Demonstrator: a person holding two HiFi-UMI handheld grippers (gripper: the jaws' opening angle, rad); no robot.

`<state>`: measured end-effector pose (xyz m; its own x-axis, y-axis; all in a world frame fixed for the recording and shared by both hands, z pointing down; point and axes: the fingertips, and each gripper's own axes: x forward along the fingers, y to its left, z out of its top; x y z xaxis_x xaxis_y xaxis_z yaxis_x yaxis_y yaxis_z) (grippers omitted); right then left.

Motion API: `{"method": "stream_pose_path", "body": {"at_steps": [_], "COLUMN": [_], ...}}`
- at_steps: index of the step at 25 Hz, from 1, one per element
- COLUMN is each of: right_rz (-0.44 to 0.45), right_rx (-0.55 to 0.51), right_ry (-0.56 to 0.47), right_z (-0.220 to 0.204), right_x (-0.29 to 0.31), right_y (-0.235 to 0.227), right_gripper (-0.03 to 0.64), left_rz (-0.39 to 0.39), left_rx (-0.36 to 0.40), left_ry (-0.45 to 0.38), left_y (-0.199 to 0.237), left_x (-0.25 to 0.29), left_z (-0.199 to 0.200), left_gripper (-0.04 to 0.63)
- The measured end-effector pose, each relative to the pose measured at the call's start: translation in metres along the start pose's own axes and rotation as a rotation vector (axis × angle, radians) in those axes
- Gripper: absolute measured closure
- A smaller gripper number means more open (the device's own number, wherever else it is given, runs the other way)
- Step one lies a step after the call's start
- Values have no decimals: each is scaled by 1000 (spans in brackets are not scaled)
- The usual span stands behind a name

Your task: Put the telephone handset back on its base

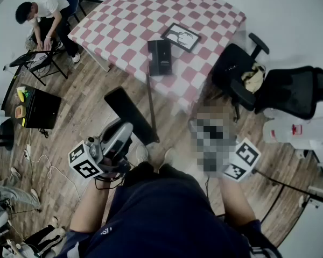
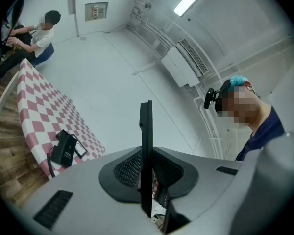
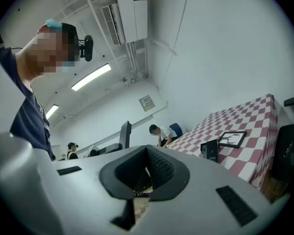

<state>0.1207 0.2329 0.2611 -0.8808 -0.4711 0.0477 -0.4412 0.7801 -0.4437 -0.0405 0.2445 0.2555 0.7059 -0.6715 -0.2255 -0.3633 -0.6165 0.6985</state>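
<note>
The black telephone base [image 1: 159, 57] lies on the red-and-white checkered table [image 1: 204, 15], next to a framed picture [image 1: 181, 36]. A dark cord [image 1: 149, 98] runs from the base down toward the floor side. The black handset [image 1: 126, 110] is away from the table, over the wooden floor, and my left gripper [image 1: 128, 130] is shut on it. Edge-on between the left jaws, the handset [image 2: 146, 131] stands as a thin black slab, with the base [image 2: 64, 148] far off at lower left. My right gripper [image 3: 146, 153] is shut with nothing in it; its marker cube [image 1: 242, 159] shows beside a mosaic patch.
Two black office chairs [image 1: 239, 71] [image 1: 299, 90] stand right of the table. A person [image 1: 43, 15] sits at the far left. A black case [image 1: 40, 109] and cables [image 1: 48, 168] lie on the floor at left; white containers [image 1: 290, 130] stand at right.
</note>
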Motion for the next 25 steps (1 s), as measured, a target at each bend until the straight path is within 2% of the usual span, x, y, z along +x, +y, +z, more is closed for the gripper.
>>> {"method": "stream_pose_path", "body": {"at_steps": [25], "right_rz": [30], "right_rx": [49], "right_ry": [-11], "right_z": [5], "right_x": [-23], "right_y": [-27], "right_gripper": [600], "left_rz": [31], "left_rx": [18], "left_ry": [-22], "left_y": [-7], "left_x": [27], "left_z": [-16], "left_gripper": [508]}}
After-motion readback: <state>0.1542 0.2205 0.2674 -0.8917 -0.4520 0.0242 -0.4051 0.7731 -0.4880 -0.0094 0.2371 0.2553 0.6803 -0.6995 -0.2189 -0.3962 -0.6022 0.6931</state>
